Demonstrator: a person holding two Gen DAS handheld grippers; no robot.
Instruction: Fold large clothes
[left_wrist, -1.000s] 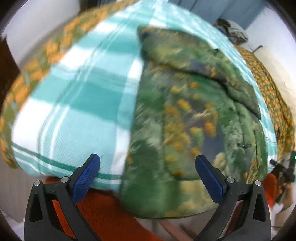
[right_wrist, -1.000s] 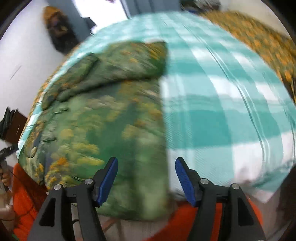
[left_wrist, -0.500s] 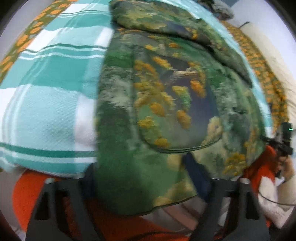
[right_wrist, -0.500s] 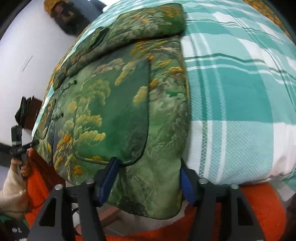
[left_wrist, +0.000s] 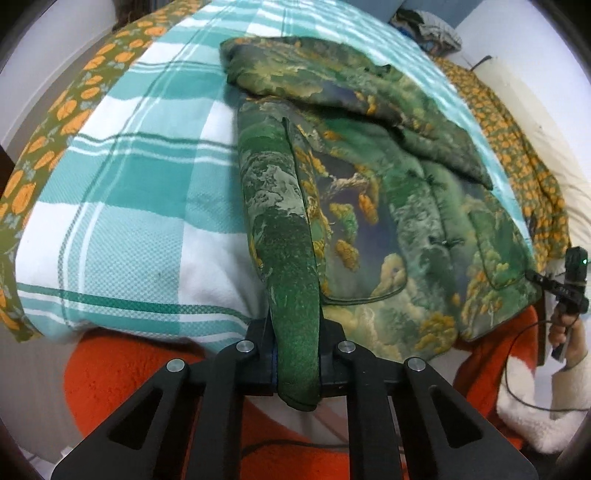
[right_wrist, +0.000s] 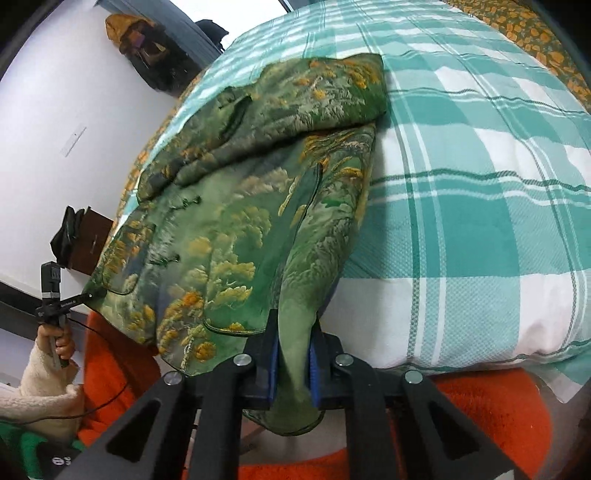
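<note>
Bedspread (left_wrist: 122, 206); jacket (left_wrist: 369, 206) hem between claws (left_wrist: 295, 354)

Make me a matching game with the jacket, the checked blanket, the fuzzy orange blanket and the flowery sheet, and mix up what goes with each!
Things:
1. green jacket
2. checked blanket
3. fuzzy orange blanket
4. flowery sheet

Matches:
A. hangs below the bed's near edge
B. orange flowers on olive green
C. pinched at its hem by both grippers
D. teal and white squares under the jacket

Pairs: 1-C, 2-D, 3-A, 4-B
</note>
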